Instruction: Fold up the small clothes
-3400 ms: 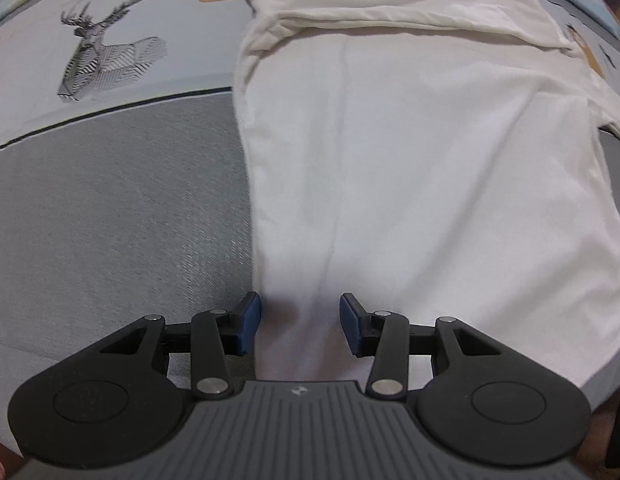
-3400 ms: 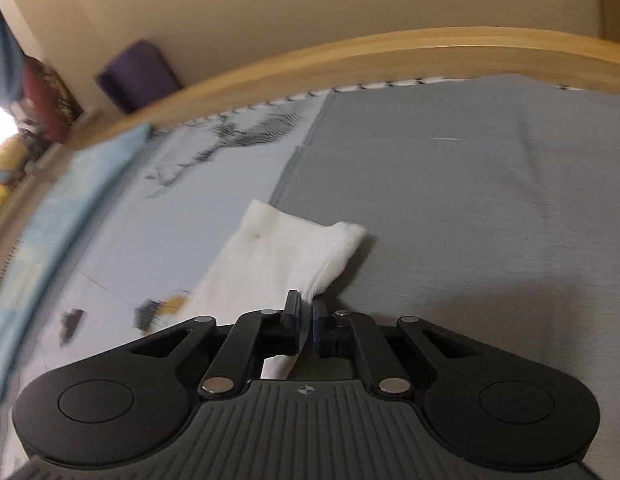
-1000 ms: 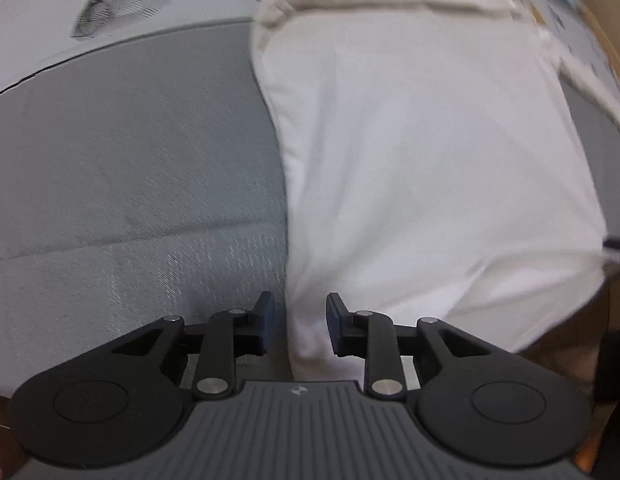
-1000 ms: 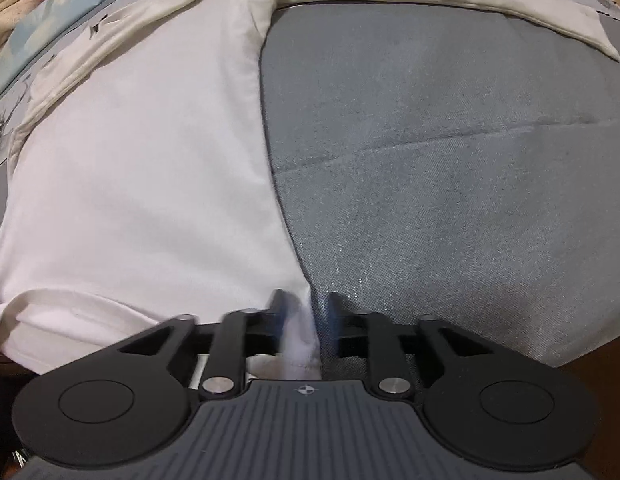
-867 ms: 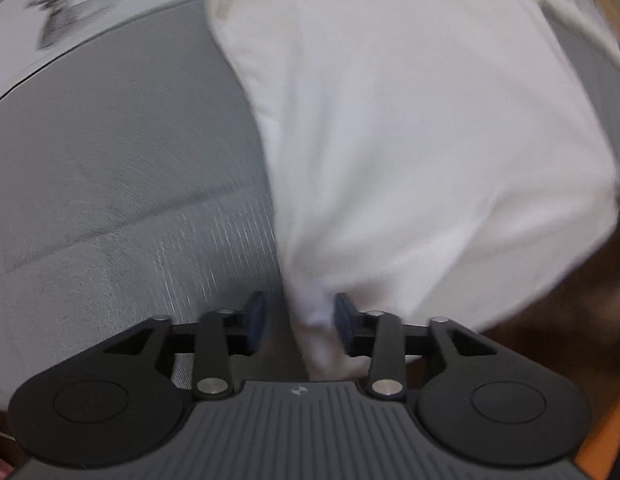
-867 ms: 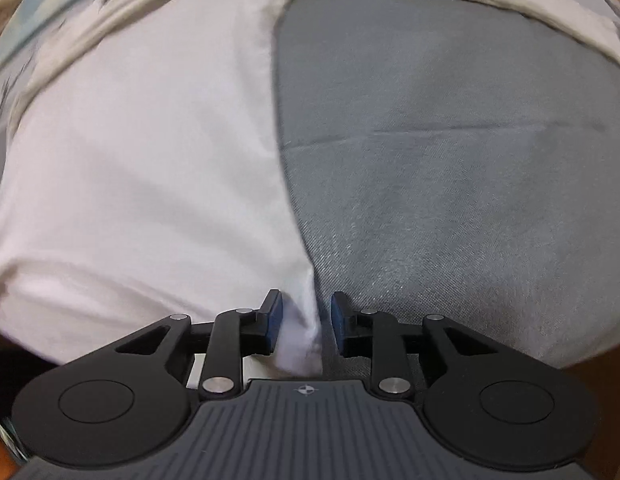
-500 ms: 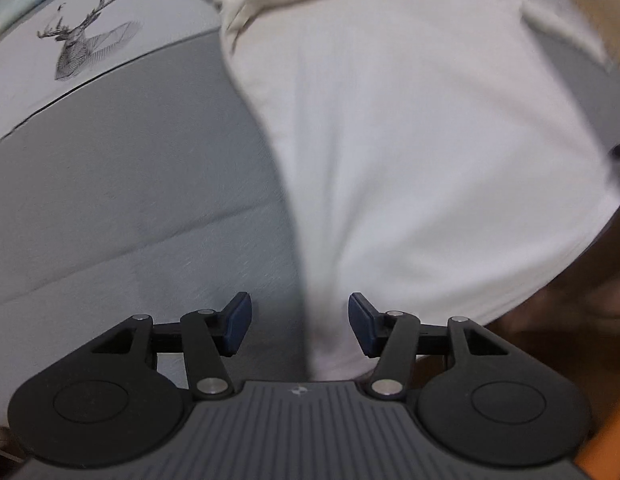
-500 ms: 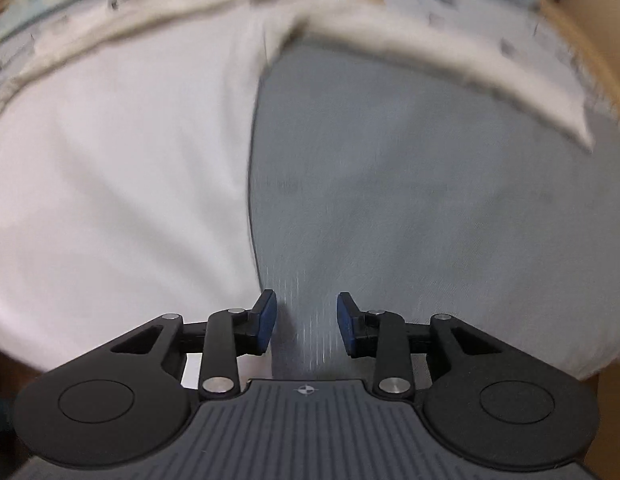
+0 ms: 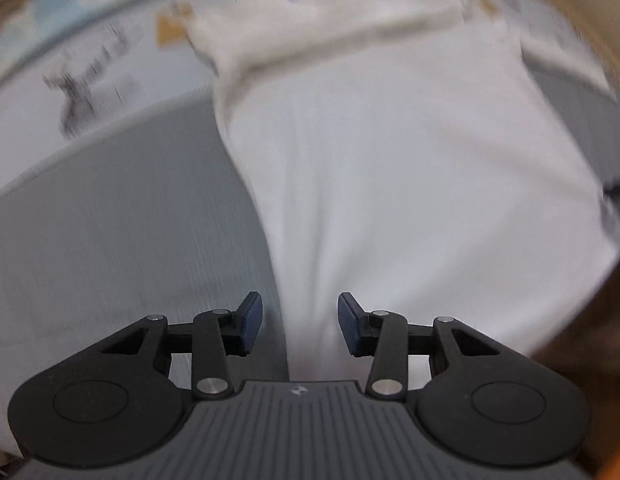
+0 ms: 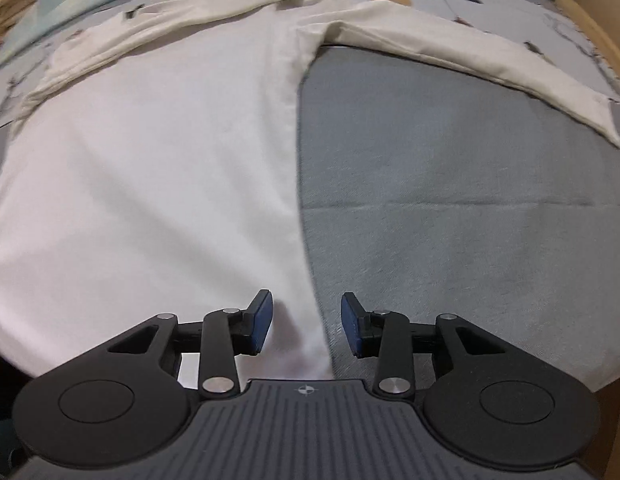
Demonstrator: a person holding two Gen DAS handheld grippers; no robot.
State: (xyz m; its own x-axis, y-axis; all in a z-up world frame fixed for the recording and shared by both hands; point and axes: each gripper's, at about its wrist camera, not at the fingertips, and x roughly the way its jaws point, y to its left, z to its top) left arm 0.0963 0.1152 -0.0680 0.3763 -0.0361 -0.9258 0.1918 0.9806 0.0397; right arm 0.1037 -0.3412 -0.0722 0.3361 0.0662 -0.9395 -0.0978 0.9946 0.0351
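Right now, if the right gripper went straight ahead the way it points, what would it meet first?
The right gripper, jaws open, would most likely meet the right side edge of the white shirt, which runs between them over the grey bed cover. Its height above the cloth is unclear.

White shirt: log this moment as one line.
white shirt flat on grey bedcover | left tool open at hem | right tool open at hem
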